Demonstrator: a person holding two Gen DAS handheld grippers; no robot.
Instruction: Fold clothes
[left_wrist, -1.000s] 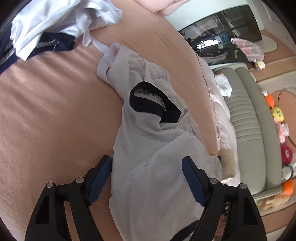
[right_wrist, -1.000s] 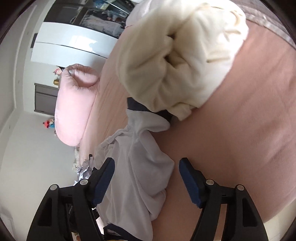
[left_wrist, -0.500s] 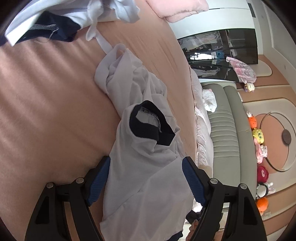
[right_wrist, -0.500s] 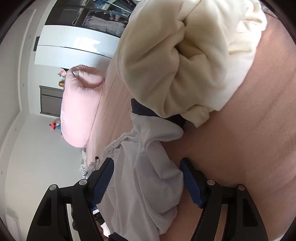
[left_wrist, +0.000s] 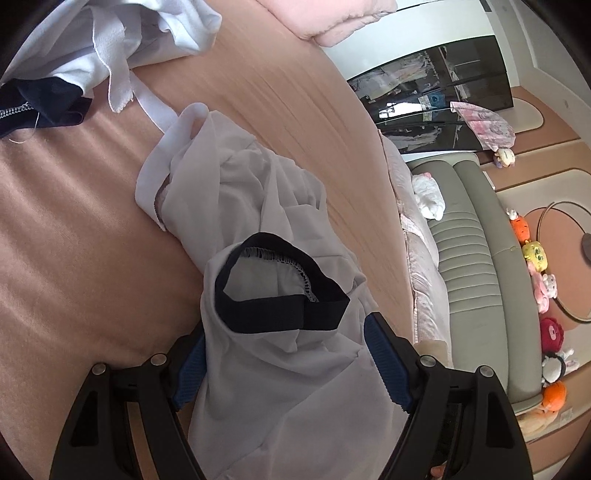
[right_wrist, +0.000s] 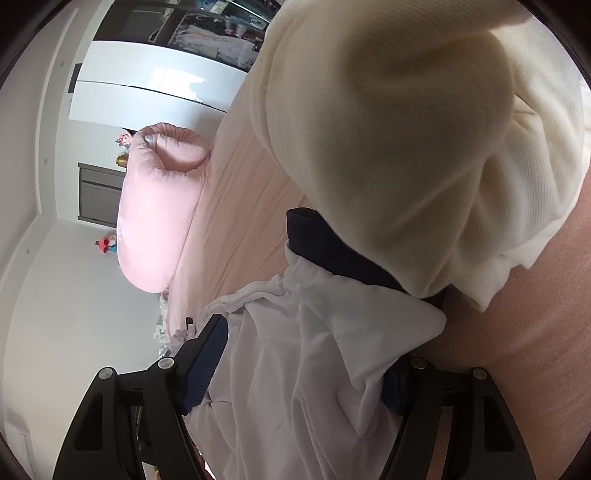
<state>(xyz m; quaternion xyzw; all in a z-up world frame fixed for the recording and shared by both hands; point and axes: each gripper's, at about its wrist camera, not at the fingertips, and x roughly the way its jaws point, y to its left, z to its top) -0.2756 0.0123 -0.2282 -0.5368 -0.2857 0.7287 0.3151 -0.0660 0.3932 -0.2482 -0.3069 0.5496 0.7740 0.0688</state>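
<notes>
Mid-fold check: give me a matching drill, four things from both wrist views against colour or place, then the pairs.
Things:
1. white shirt
2. collar band
3. cream sweater
4. pink pillow

Descriptions:
A. navy ring around the neck opening
B. heaped above the white garment in the right wrist view
C. lies between the open fingers of the left gripper
D. at the bed's far edge, beside the white wall

Pairs: 1-C, 2-A, 3-B, 4-D
</notes>
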